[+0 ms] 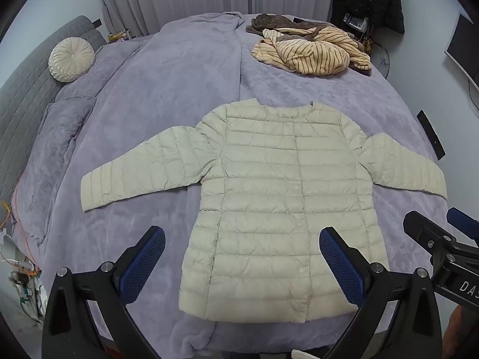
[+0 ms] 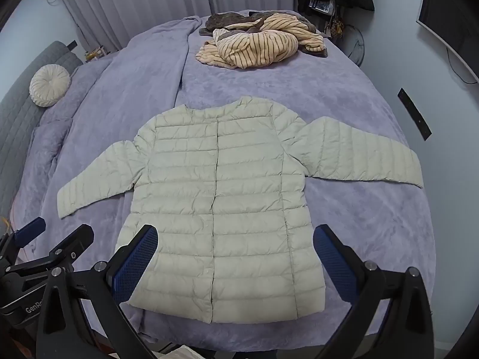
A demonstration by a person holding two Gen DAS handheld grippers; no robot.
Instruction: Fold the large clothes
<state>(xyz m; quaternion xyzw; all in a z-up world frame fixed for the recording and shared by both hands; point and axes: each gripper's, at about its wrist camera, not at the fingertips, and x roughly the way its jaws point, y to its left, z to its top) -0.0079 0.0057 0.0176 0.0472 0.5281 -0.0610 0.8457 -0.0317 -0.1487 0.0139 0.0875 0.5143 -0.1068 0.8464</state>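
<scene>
A pale cream quilted puffer jacket (image 1: 275,197) (image 2: 221,197) lies flat and face up on the lavender bed cover, buttoned, both sleeves spread out to the sides. My left gripper (image 1: 242,239) hovers open above the jacket's lower hem, with nothing between its blue pads. My right gripper (image 2: 235,236) is also open over the hem, a little further right, holding nothing. In the left wrist view the right gripper (image 1: 434,236) shows at the right edge; in the right wrist view the left gripper (image 2: 54,236) shows at the lower left.
A crumpled yellow striped garment (image 1: 314,51) (image 2: 257,45) lies on a brown one at the far side of the bed (image 1: 167,89). A round cream cushion (image 1: 71,59) rests by the grey headboard at left. Dark coats hang at back right; cables lie at lower left.
</scene>
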